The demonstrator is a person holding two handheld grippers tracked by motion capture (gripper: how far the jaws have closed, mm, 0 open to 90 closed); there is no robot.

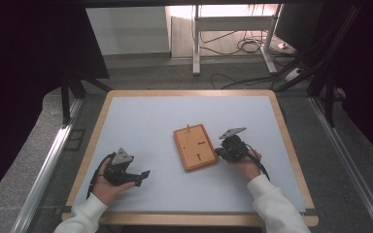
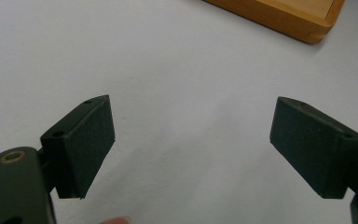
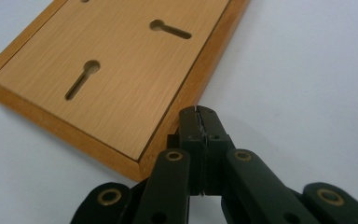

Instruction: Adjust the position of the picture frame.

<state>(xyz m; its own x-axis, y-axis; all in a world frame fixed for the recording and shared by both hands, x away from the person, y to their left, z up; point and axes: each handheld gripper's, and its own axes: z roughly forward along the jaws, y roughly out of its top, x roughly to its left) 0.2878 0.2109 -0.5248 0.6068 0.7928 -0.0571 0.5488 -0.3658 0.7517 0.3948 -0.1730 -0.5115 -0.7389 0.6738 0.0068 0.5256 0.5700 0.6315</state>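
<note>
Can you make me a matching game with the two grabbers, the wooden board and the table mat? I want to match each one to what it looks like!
Things:
1. left gripper
2. right gripper
3. board
4. mat

Descriptions:
A. orange-brown, with keyhole slots
B. jaws wide apart
C. pale, covers the table
D. jaws shut, tips at the board's edge

Pairs: 1-B, 2-D, 3-A, 4-C

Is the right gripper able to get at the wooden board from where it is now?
Probably yes: the right gripper, jaws shut, sits right at the board's edge with nothing between them, though the jaws would have to open to grasp it.
</note>
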